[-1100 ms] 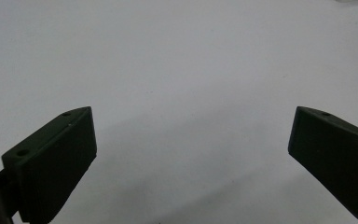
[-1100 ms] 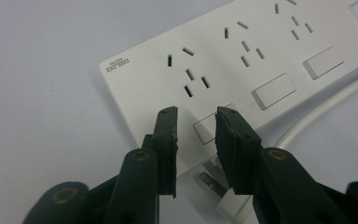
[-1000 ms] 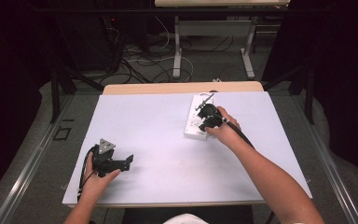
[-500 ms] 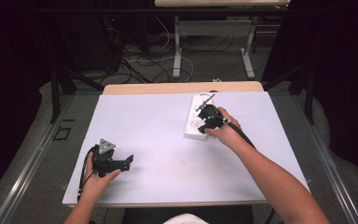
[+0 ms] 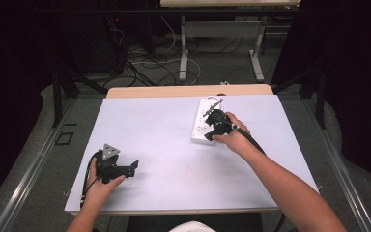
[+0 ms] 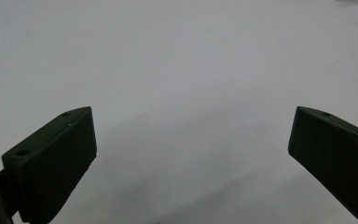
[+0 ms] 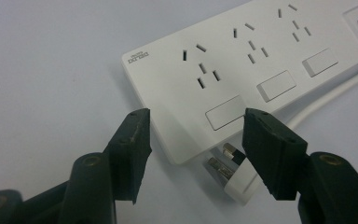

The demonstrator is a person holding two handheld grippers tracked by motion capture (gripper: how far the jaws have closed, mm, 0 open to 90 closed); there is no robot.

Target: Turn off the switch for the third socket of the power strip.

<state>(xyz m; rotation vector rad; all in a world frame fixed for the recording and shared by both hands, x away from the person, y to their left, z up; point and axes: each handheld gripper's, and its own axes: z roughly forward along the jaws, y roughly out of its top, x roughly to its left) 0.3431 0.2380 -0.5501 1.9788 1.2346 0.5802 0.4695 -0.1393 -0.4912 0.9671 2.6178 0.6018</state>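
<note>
A white power strip with three socket groups and rocker switches lies at the back right of the table. A small white plug with metal prongs lies against the strip's near end. My right gripper hovers open over that end, one jaw on either side of the strip's corner and the plug below between them. In the high view the right gripper rests over the strip. My left gripper sits near the front left, open wide over bare surface.
The strip's white cable runs off along its right side. A white mat covers the table, with a wooden edge at the back. Cables and desk legs stand on the floor beyond.
My right gripper has shifted slightly toward the near end of the power strip. The left gripper has stayed still.
</note>
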